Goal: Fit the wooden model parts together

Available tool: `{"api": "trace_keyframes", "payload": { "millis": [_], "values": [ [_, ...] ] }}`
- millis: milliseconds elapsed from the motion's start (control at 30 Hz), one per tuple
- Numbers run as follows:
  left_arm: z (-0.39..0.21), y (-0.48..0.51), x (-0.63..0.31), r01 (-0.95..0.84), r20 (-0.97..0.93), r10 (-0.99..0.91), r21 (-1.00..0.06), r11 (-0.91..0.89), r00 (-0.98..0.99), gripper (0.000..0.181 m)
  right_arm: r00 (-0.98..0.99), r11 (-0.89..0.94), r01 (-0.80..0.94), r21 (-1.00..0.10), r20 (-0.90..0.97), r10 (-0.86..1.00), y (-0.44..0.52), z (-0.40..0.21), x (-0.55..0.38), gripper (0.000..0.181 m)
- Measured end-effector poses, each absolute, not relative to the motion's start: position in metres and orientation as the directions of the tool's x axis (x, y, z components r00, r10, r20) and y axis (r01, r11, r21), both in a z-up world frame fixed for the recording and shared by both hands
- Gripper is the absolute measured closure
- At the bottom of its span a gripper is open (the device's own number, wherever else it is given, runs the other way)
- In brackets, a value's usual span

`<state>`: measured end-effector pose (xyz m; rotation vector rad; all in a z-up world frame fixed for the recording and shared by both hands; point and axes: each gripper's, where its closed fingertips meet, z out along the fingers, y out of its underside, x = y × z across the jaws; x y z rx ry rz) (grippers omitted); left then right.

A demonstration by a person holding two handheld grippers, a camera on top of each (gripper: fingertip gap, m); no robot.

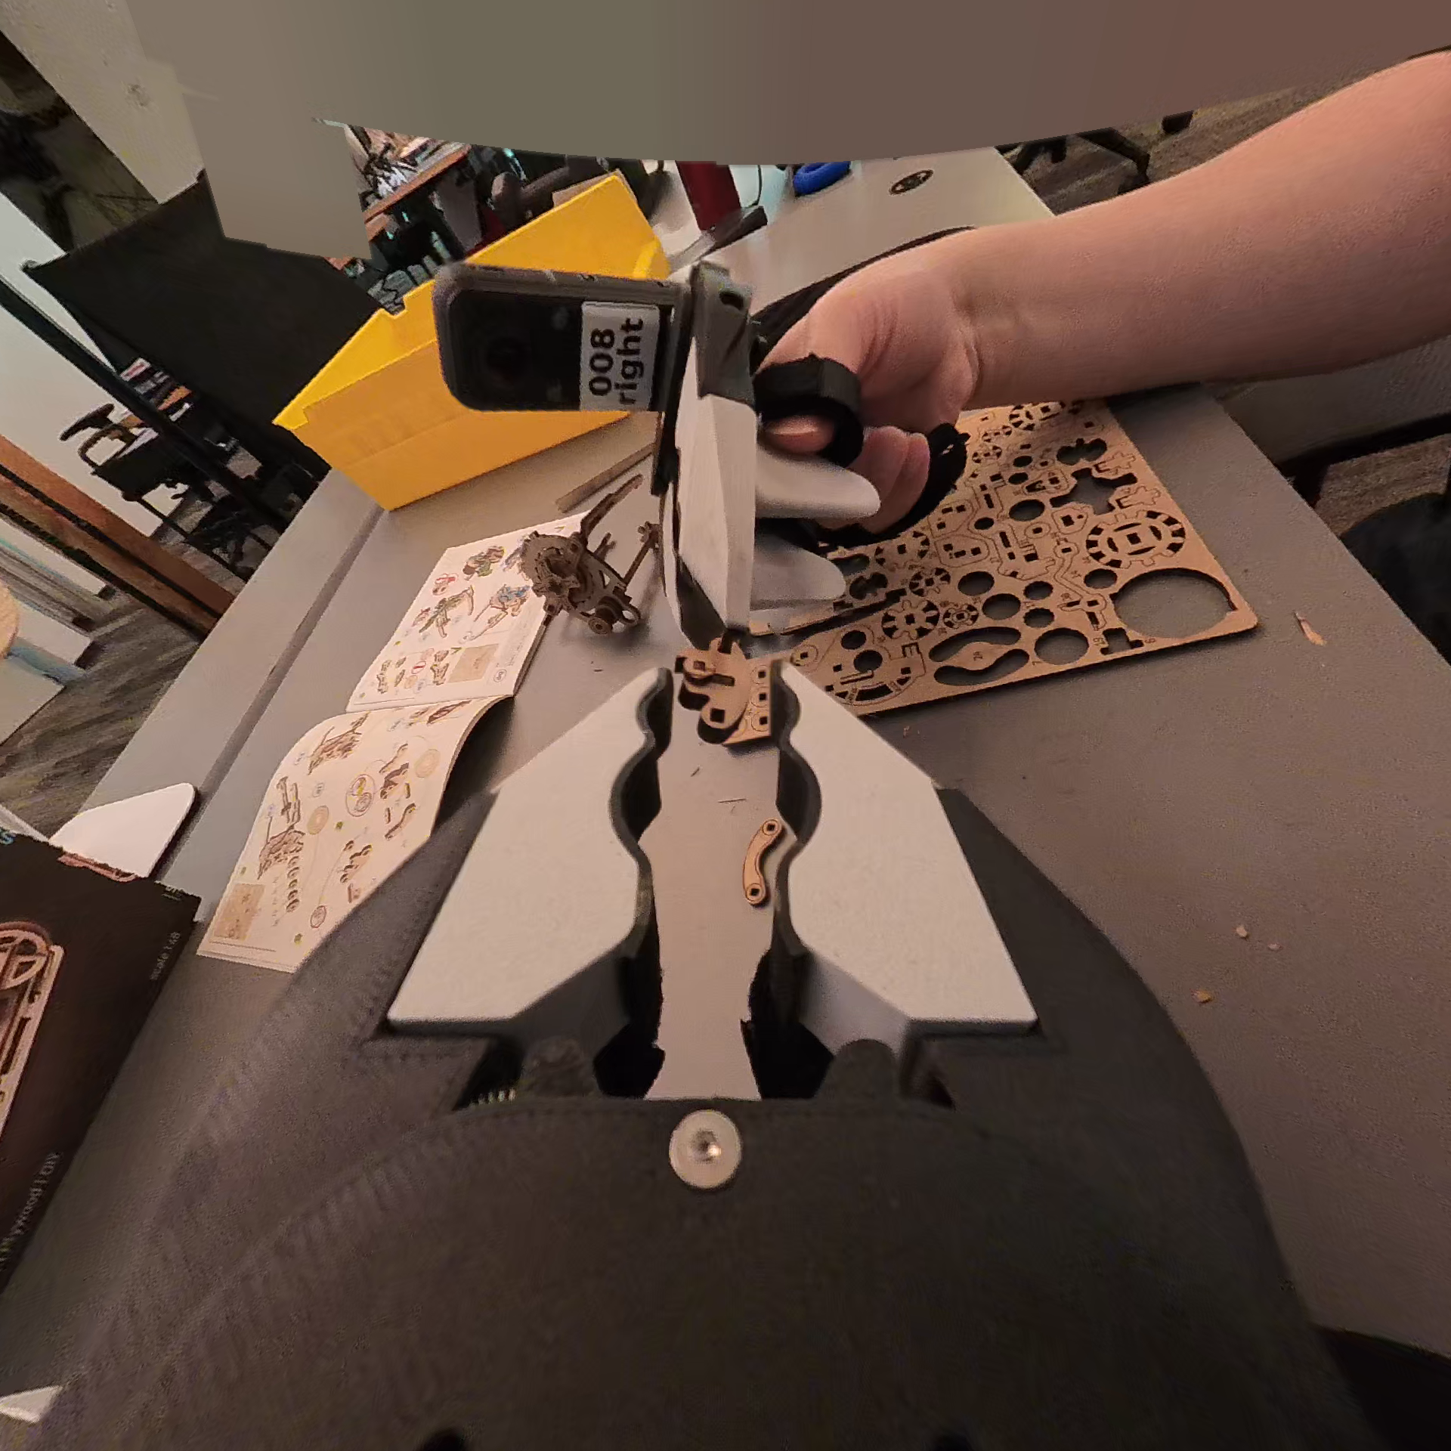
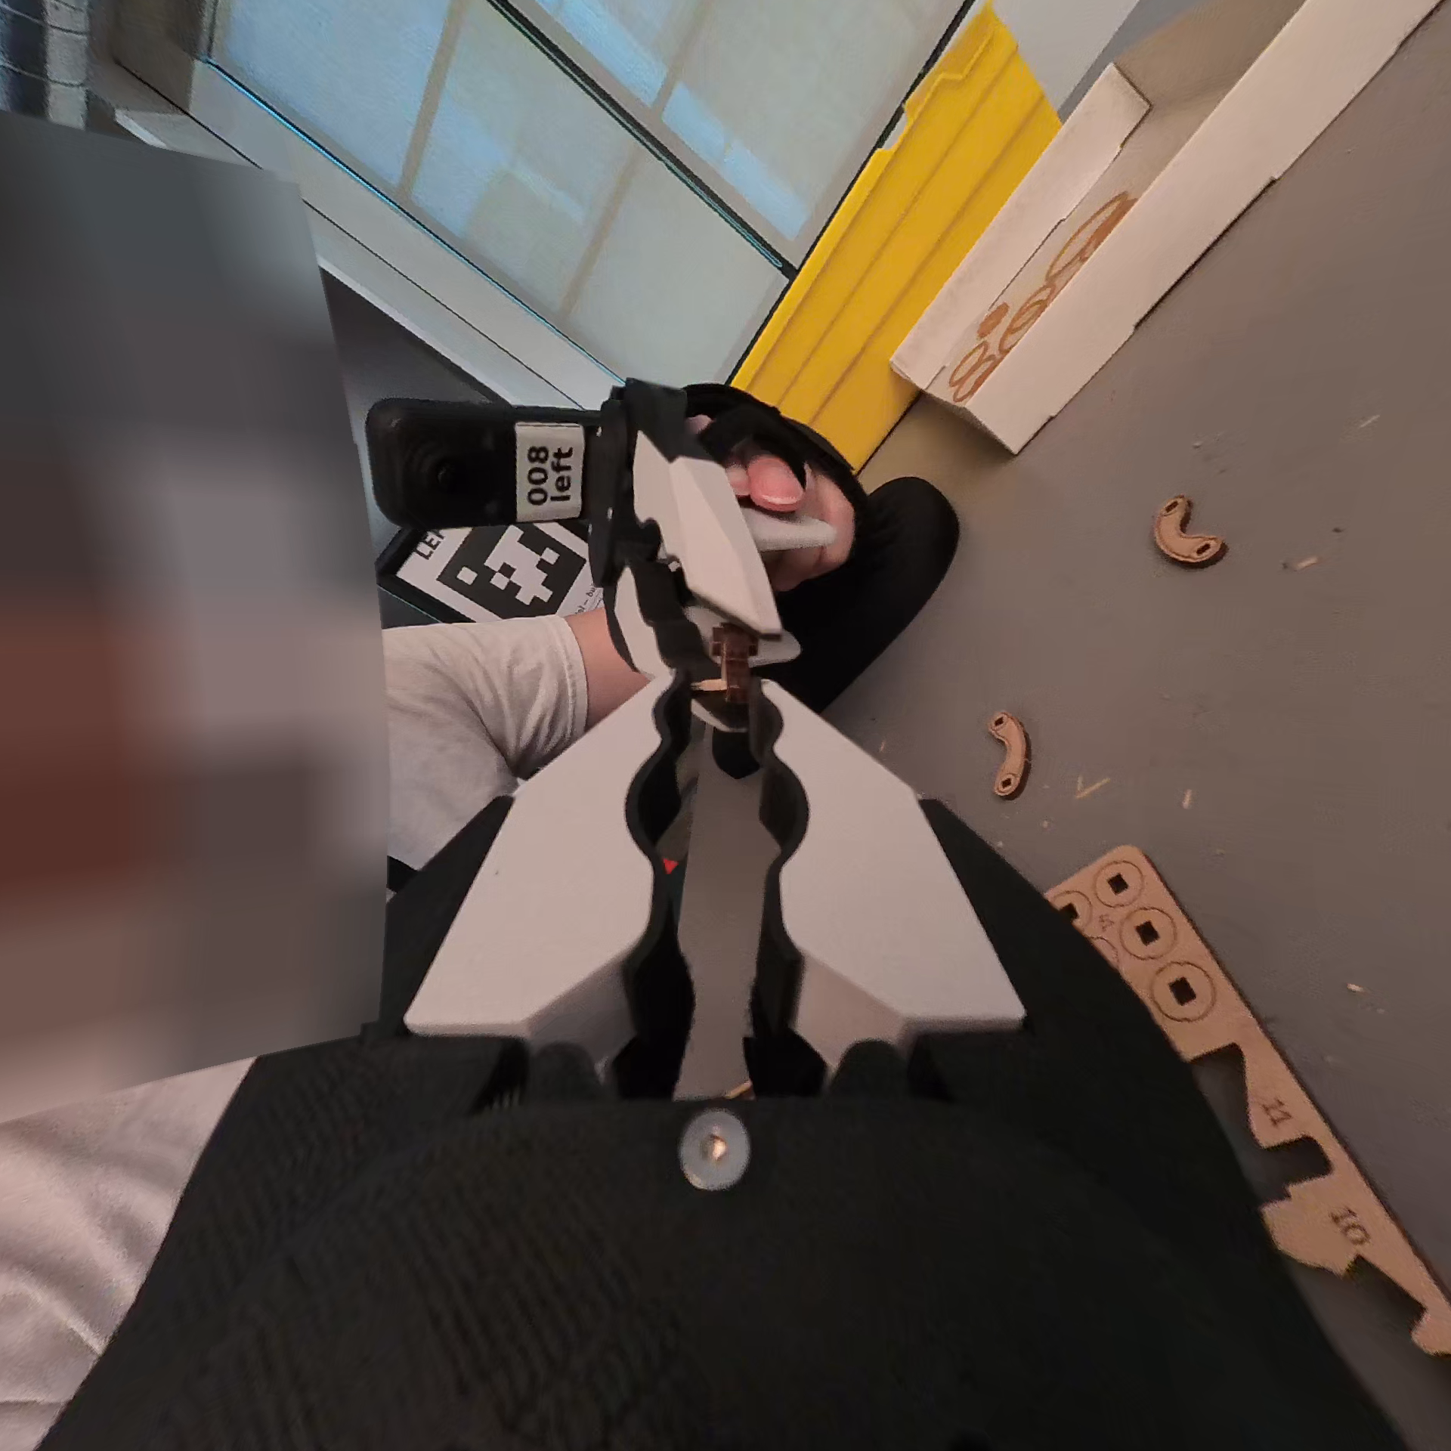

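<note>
both wrist cameras face each other closely, sharing the wooden part (image 1: 716, 691).

The table (image 1: 1099, 824) is a flat mid-grey, flecked with pale wood crumbs. Each gripper, left (image 1: 722, 691) and right (image 2: 718, 699), has light grey fingers with black wavy inner linings on a black ribbed body. The wooden model part (image 1: 718, 691) is pale tan with dark burnt edges. A cut-out sheet (image 1: 1044, 550) toward the table's far right edge is the same tan, riddled with round and keyed holes. The small curved pieces (image 2: 1009, 754) are tan too. The bin (image 1: 440, 392) at the far edge is bright yellow. The open booklet (image 1: 377, 754) near the left edge is cream with coloured drawings. A box (image 2: 1099, 259) is white.
</note>
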<state>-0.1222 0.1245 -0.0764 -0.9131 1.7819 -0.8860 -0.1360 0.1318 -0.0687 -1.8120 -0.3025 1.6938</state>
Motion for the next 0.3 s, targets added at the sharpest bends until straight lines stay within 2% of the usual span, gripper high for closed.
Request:
{"api": "trace_keyframes", "payload": {
  "millis": [300],
  "values": [
    [-0.0792,0.1248,-0.1224,-0.215,-0.396,-0.863,-0.856,0.471,-0.313,0.166,0.085,-0.81,-0.259,-0.527,-0.847,0.524,0.1301,-0.0671,-0.1375,0.17]
  ]
}}
